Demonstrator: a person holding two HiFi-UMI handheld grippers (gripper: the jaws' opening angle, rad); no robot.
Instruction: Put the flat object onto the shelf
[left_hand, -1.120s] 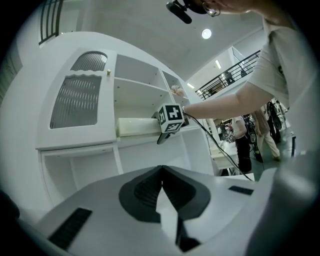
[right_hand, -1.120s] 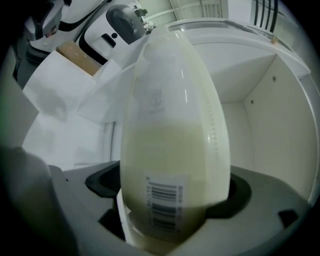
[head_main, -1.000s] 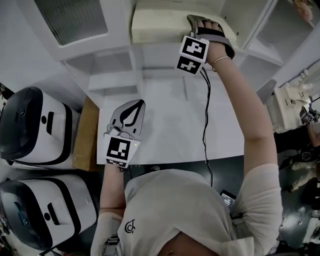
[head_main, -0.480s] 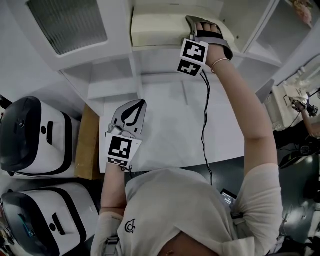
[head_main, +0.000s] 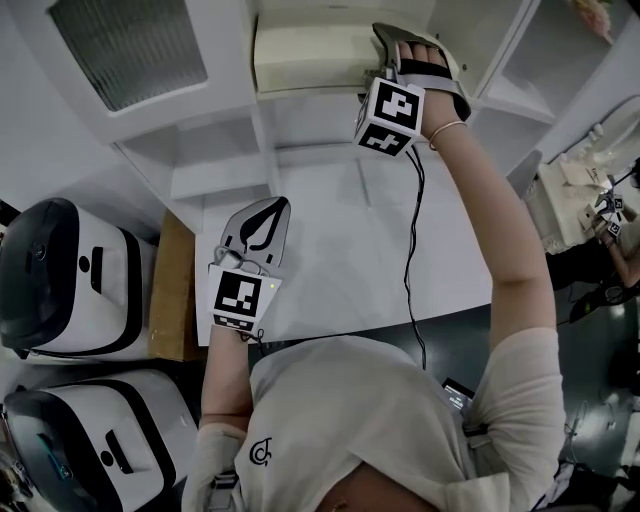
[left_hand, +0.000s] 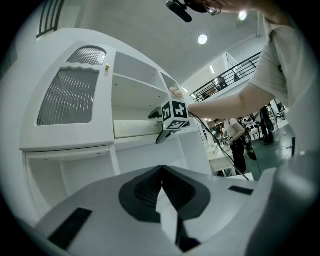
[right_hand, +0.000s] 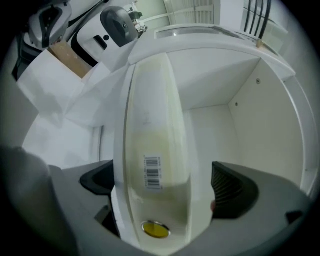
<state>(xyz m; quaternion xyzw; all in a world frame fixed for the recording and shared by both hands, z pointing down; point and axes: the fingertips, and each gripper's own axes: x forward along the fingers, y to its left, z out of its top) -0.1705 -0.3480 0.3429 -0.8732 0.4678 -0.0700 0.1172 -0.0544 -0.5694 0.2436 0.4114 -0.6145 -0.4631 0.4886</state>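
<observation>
My right gripper (head_main: 392, 45) is up at the shelf (head_main: 300, 102), and its jaws are opening around the flat object (head_main: 305, 55). In the right gripper view the cream object (right_hand: 152, 145) lies between my pads, barcode end toward me. The right pad stands clear of it with a visible gap. The left pad sits just beside the other edge, and I cannot tell whether it touches. The object lies on the shelf board inside the compartment, its near end about at the front edge. My left gripper (head_main: 265, 215) hangs low over the table (head_main: 340, 260), jaws together with nothing between them.

I judge the placing all but done: the object is on the shelf and my grip is letting go. What is left is to draw my right gripper straight back without dragging the object out with it.
</observation>
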